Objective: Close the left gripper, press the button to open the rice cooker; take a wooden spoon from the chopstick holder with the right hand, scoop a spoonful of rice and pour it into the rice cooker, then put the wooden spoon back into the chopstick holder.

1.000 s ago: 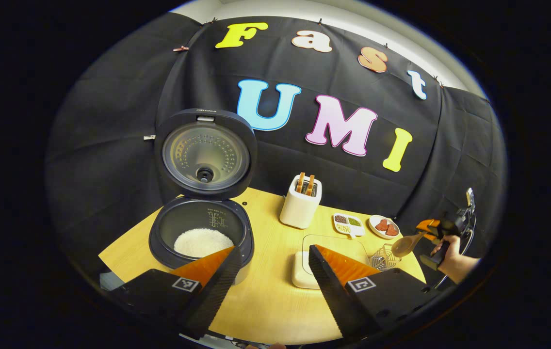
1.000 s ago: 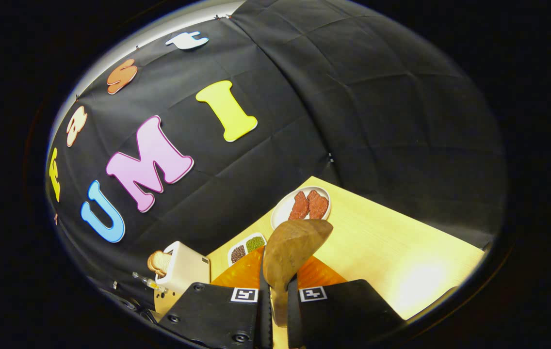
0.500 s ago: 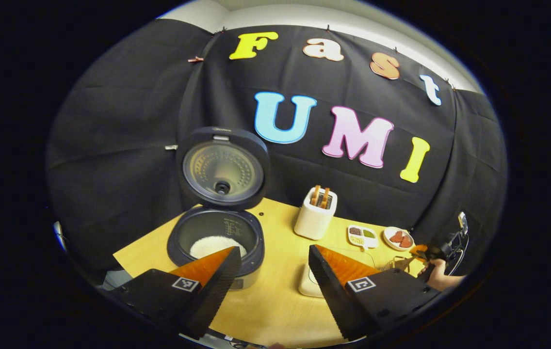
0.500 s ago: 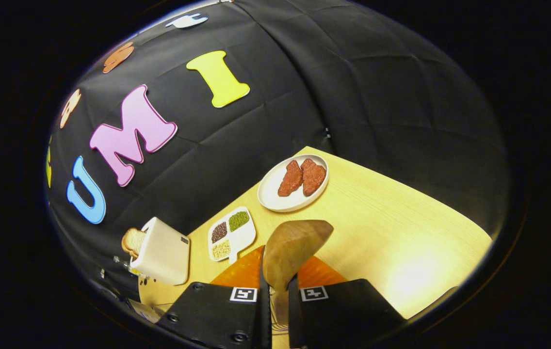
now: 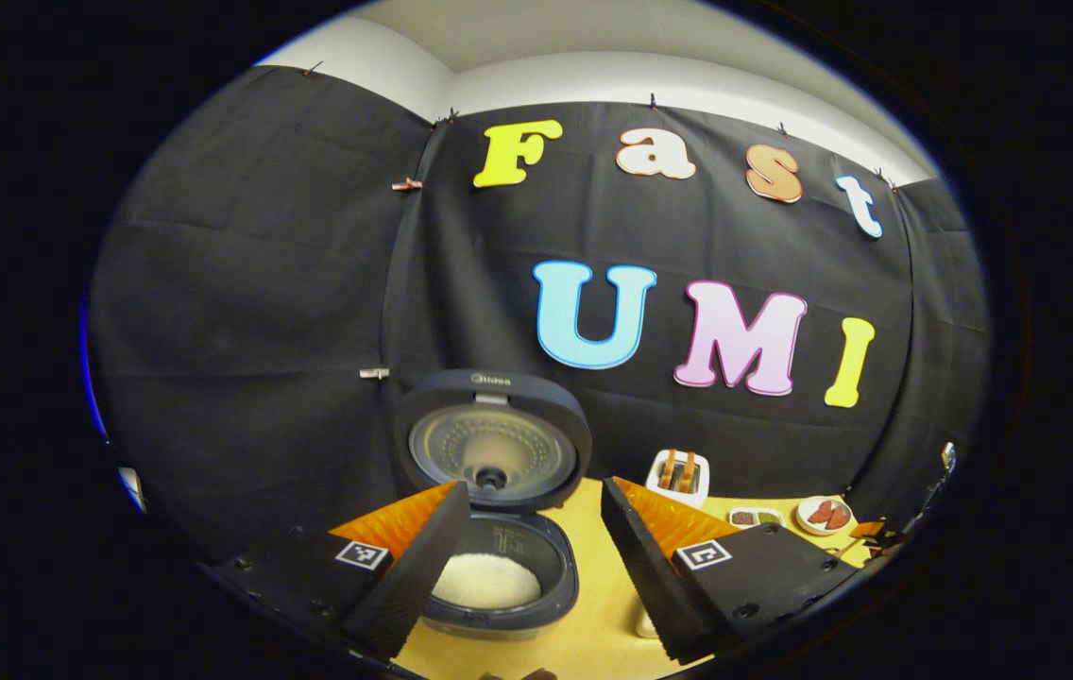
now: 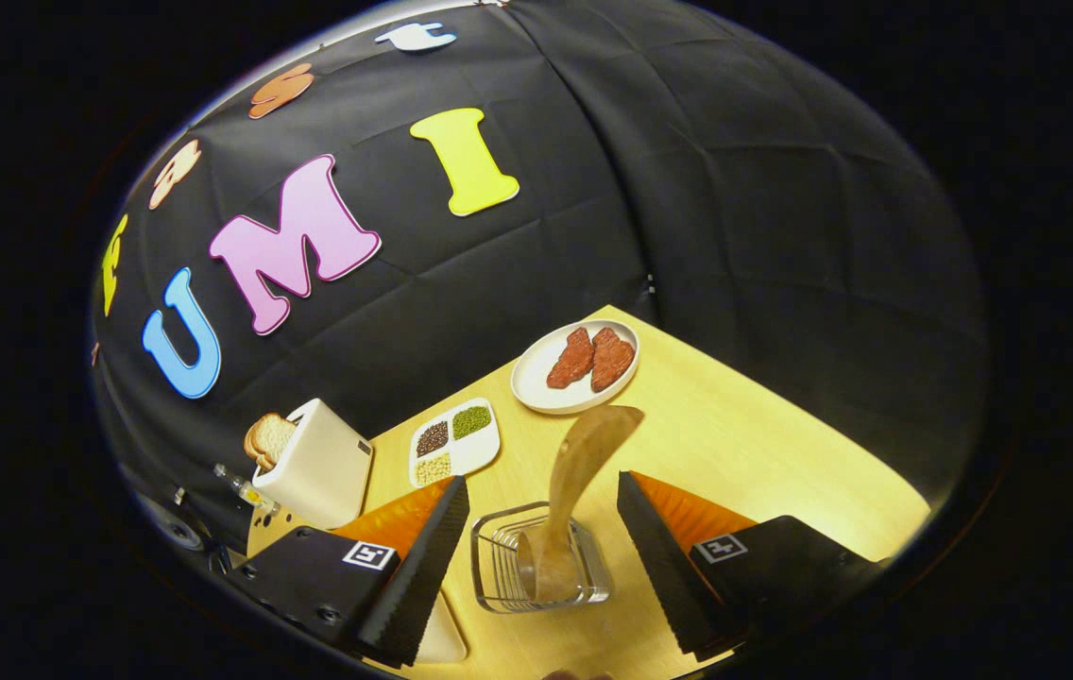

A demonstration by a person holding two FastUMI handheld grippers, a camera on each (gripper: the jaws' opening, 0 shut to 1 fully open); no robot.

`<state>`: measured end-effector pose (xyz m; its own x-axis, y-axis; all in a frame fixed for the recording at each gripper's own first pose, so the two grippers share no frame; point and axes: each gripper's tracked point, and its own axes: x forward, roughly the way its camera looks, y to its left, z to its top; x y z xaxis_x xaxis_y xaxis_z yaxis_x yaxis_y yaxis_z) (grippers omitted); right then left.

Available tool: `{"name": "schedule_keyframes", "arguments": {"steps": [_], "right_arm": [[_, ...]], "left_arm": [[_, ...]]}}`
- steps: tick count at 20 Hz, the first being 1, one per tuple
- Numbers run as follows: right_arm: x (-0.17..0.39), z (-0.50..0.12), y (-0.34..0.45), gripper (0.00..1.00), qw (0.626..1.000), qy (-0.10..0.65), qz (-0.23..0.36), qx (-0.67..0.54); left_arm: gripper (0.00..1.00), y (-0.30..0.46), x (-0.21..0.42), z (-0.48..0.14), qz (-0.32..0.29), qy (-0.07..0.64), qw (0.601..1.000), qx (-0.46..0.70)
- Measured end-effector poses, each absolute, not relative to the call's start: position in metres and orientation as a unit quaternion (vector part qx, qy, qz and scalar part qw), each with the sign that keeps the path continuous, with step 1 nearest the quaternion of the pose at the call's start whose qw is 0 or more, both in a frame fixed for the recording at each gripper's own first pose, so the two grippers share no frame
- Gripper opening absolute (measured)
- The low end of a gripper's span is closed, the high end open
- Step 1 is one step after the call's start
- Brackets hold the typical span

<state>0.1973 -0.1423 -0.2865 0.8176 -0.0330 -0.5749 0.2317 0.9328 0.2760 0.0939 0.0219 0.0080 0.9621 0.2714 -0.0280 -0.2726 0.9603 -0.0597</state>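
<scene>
We have just released the brown wooden spoon (image 6: 580, 472): half a second ago our right tongs (image 6: 543, 529) clenched it, now they are spread around the clear wire chopstick holder (image 6: 536, 569) where it stands, so the task looks finished, left tongs (image 5: 536, 538) spread too.

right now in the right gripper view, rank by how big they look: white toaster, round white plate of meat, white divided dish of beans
1. white toaster
2. round white plate of meat
3. white divided dish of beans
The plate sits farther off, so its true rank against the dish is unsure.
</scene>
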Motion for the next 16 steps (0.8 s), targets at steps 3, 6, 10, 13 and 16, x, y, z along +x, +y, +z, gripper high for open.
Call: {"name": "schedule_keyframes", "arguments": {"steps": [3, 6, 10, 13, 16], "right_arm": [[0.175, -0.262, -0.151, 0.99, 0.951, 0.276, -0.07, 0.118], [0.15, -0.242, -0.148, 0.99, 0.958, 0.27, -0.063, 0.079], [0.117, -0.222, -0.127, 0.99, 0.959, 0.271, -0.056, 0.07], [0.098, -0.209, -0.111, 0.99, 0.963, 0.263, -0.046, 0.046], [0.089, -0.189, -0.108, 0.99, 0.968, 0.246, -0.041, 0.004]], "left_arm": [[0.95, 0.046, 0.115, 0.05, 0.139, -0.054, 0.989, 0.017], [0.94, 0.067, 0.144, 0.07, 0.128, -0.094, 0.986, 0.045], [0.94, 0.087, 0.18, 0.076, 0.111, -0.118, 0.985, 0.054], [0.94, 0.096, 0.209, 0.071, 0.093, -0.122, 0.987, 0.052], [0.94, 0.101, 0.232, 0.067, 0.083, -0.122, 0.988, 0.052]]}}
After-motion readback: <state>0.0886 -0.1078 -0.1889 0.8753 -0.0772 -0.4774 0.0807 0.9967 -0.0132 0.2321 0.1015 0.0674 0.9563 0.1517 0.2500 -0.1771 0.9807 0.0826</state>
